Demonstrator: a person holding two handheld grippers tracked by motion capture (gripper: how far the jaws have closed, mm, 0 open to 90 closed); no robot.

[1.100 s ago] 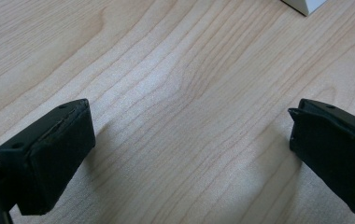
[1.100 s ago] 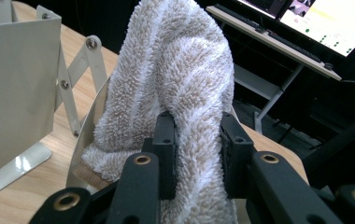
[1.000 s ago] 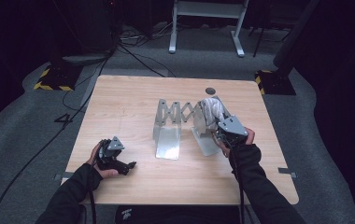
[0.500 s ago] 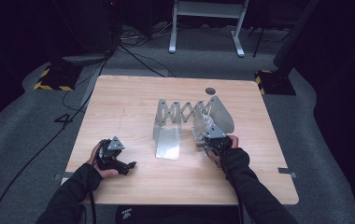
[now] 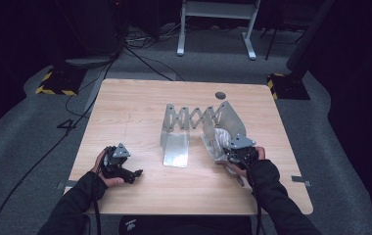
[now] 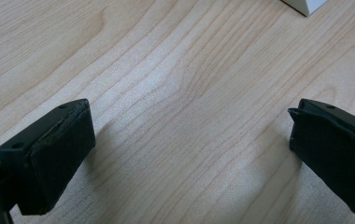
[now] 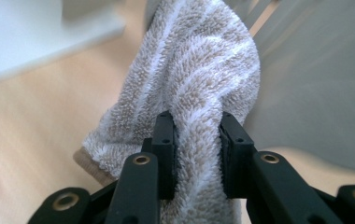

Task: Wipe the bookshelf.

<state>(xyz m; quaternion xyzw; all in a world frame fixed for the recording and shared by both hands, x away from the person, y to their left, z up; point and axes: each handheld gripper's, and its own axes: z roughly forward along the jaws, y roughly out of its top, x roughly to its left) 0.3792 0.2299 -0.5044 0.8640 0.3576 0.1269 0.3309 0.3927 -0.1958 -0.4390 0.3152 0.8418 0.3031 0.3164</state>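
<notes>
Striped towel pinched in right gripper jaws — left gripper jaws spread wide over table.

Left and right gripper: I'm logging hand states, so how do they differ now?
The left gripper is open with nothing between its jaws; the right gripper is shut on a striped towel. The left sits apart from the metal rack; the right is at the rack's right plate. Both are hand-held, low over the table.
</notes>
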